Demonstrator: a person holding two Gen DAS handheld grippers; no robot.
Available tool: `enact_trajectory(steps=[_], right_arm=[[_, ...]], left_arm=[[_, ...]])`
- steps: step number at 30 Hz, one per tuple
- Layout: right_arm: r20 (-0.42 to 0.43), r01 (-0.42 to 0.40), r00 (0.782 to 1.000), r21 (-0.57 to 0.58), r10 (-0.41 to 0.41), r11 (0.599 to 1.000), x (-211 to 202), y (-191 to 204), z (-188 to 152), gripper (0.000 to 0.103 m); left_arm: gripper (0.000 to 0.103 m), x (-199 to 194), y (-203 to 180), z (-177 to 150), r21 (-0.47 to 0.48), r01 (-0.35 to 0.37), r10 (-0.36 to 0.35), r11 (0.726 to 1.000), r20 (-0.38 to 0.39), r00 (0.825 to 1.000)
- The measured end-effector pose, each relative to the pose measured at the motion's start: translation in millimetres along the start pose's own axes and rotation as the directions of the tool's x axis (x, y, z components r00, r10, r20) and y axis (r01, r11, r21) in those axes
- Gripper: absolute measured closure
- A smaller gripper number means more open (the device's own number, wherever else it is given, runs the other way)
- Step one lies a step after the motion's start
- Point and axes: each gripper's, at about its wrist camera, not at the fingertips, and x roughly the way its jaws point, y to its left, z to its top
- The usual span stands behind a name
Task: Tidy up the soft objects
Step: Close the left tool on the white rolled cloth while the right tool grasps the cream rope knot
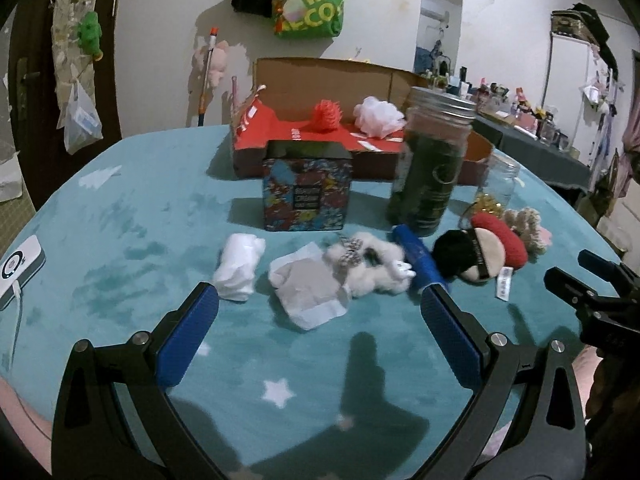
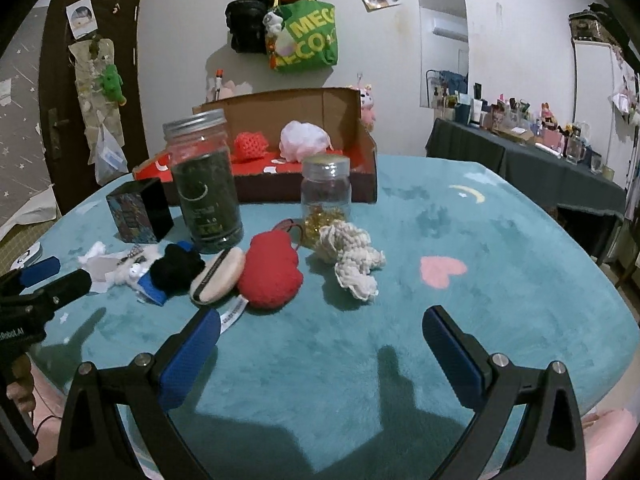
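Note:
My left gripper (image 1: 320, 300) is open and empty above a flat white and grey pad (image 1: 308, 294). Beside the pad lie a rolled white cloth (image 1: 238, 266), a white fluffy toy (image 1: 370, 266), a black pompom (image 1: 454, 250), a beige puff (image 1: 486, 250) and a red knitted heart (image 1: 502, 238). My right gripper (image 2: 320, 326) is open and empty, just in front of the red heart (image 2: 270, 276) and a cream crochet piece (image 2: 352, 256). An open cardboard box (image 2: 362, 148) with a red lining holds a red mesh ball (image 2: 250, 146) and a pale pink pouf (image 2: 304, 140).
A tall dark jar (image 1: 430, 168), a patterned tin (image 1: 306, 190), a small glass jar (image 2: 326, 192) and a blue tube (image 1: 418, 258) stand among the soft things on the teal cloth (image 2: 460, 292). A white device (image 1: 18, 270) lies at the left edge. A cluttered side table (image 2: 520, 148) stands at the right.

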Motion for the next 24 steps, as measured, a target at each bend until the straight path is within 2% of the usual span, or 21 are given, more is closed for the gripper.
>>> enact_trajectory(steps=[14, 21, 23, 24], right_arm=[[-0.032, -0.017, 0.999, 0.040, 0.019, 0.999, 18, -19, 9, 0.000], [-0.044, -0.030, 0.998, 0.086, 0.034, 0.996, 30, -36, 22, 0.000], [-0.049, -0.032, 0.998, 0.102, 0.037, 0.994, 35, -41, 27, 0.001], [-0.057, -0.036, 0.997, 0.113, 0.043, 0.993, 40, -44, 29, 0.004]], left_arm=[[0.000, 18, 35, 18, 0.005, -0.037, 0.037, 0.999, -0.081, 0.996], [0.001, 39, 61, 31, 0.006, -0.074, 0.074, 0.997, -0.158, 0.985], [0.003, 47, 63, 32, 0.018, -0.074, 0.076, 0.997, -0.180, 0.981], [0.011, 51, 64, 32, 0.020, -0.071, 0.073, 0.997, -0.190, 0.979]])
